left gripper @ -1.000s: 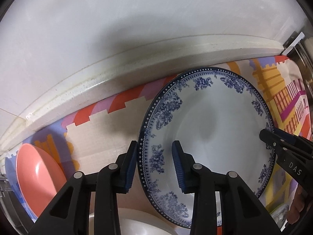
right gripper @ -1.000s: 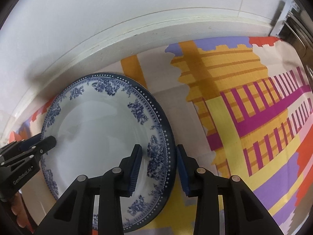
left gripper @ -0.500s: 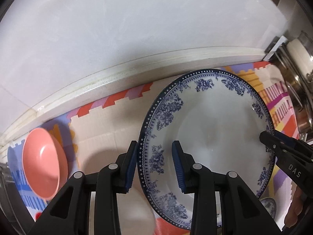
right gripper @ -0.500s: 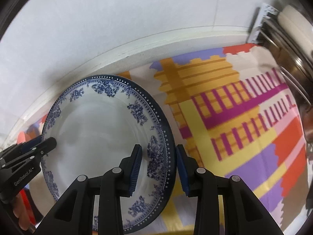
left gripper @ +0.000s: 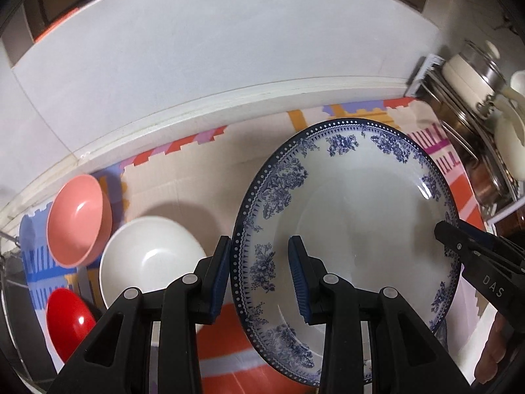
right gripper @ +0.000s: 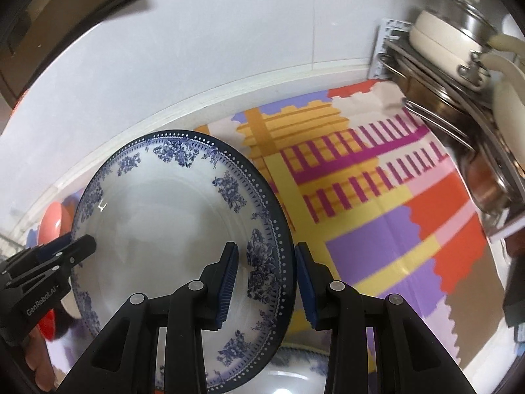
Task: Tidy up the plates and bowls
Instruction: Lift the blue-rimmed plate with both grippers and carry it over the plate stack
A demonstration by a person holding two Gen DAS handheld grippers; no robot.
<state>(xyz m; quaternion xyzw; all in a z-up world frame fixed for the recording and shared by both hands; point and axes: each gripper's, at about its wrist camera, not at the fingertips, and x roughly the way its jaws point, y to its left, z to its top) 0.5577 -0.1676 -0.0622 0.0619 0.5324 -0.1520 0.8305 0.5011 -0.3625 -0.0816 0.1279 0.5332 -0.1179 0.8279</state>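
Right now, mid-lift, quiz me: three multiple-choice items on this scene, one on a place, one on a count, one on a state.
1. Where is the white bowl relative to the blue-patterned plate, in the left wrist view?
A. left of it
B. on top of it
C. right of it

2. How many bowls show in the left wrist view?
A. one
B. three
C. five

3. How is the plate held?
A. lying flat, untouched
B. by one gripper only
C. by both grippers on opposite rims

Answers: 1 A, it sits past the left gripper. 2 B, pink bowl, white, red bowl. 3 C, the right gripper clamps the other rim.
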